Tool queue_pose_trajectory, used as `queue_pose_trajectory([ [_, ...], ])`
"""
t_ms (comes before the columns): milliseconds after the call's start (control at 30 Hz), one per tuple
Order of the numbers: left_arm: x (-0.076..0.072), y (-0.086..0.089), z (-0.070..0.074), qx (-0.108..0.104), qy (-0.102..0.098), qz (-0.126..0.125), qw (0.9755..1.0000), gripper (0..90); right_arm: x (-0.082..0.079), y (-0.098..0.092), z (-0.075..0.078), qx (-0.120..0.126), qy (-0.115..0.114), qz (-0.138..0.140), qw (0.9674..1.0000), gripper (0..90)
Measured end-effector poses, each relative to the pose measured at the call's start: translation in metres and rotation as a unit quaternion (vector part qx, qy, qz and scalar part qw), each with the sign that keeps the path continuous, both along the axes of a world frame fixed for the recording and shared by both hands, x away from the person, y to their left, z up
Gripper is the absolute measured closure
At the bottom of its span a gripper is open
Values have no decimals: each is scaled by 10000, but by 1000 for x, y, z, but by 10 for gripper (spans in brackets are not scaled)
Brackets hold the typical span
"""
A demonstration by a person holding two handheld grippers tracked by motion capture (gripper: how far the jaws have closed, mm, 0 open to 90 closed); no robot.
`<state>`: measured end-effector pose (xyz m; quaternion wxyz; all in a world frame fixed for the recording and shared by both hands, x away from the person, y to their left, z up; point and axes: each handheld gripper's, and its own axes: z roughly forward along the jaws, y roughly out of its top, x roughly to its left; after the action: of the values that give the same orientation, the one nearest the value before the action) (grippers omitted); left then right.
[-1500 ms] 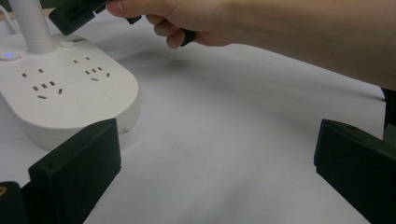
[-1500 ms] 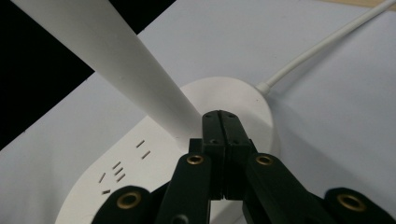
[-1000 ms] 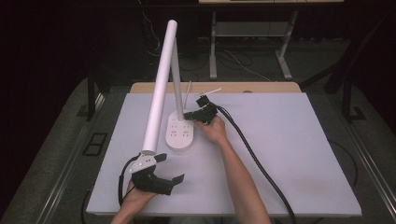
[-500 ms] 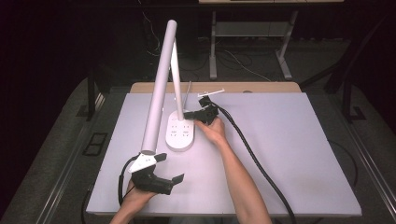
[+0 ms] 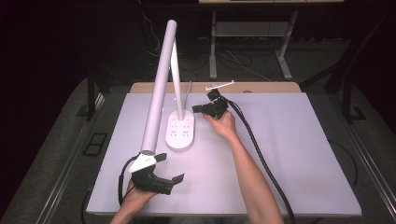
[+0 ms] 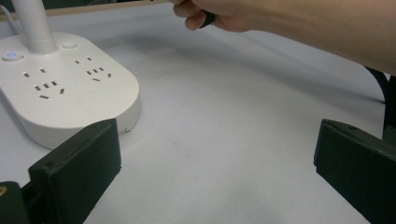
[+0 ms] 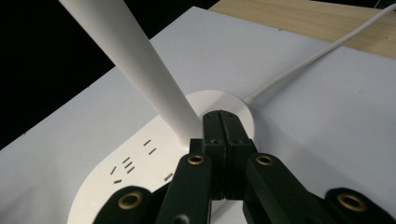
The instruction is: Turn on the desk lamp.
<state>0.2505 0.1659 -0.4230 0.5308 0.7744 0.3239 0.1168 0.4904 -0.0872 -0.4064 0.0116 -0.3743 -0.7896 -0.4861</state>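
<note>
Right gripper (image 5: pixel 205 108): jaws pressed fully together, gripping nothing, tips hovering just over the rear of the lamp base (image 5: pixel 180 133) beside the foot of the lamp stem (image 7: pixel 140 65). Probably lining up as a poker for one of the buttons near the stem, judging by closed jaws and that aim; contact with the base not resolvable from here.

Left gripper (image 5: pixel 163 179): jaws spread wide, empty, parked low over the near counter (image 5: pixel 289 154), well apart from the base. Looking idle, possibly waiting to steady something.

Base: white oval slab with rows of socket slots on top, small lit button (image 6: pixel 10 56) and a second plain one at the stem end. White cord (image 7: pixel 317 51) running off the back toward the wooden counter edge. Long white lamp head (image 5: pixel 159 88) slanting forward, its end above the left gripper.
</note>
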Motion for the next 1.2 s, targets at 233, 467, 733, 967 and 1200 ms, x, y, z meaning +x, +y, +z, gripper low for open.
queue_pose_trajectory([
  [233,1,0,0,17,6,0,10000,0,-10,-18,18,-91,-116,20,9999,897],
  [467,1,-1,-1,39,18,-5,10000,0,-25,-37,32,-166,-254,118,9995,895],
  [733,2,-1,-1,68,25,27,10000,0,-55,-58,52,-379,-525,149,9978,587],
  [967,1,-2,-1,74,19,26,10000,0,-83,-80,58,-539,-705,-82,9960,350],
  [1200,1,-1,-1,49,27,29,10000,0,-109,-102,57,-423,-641,-180,9969,63],
])
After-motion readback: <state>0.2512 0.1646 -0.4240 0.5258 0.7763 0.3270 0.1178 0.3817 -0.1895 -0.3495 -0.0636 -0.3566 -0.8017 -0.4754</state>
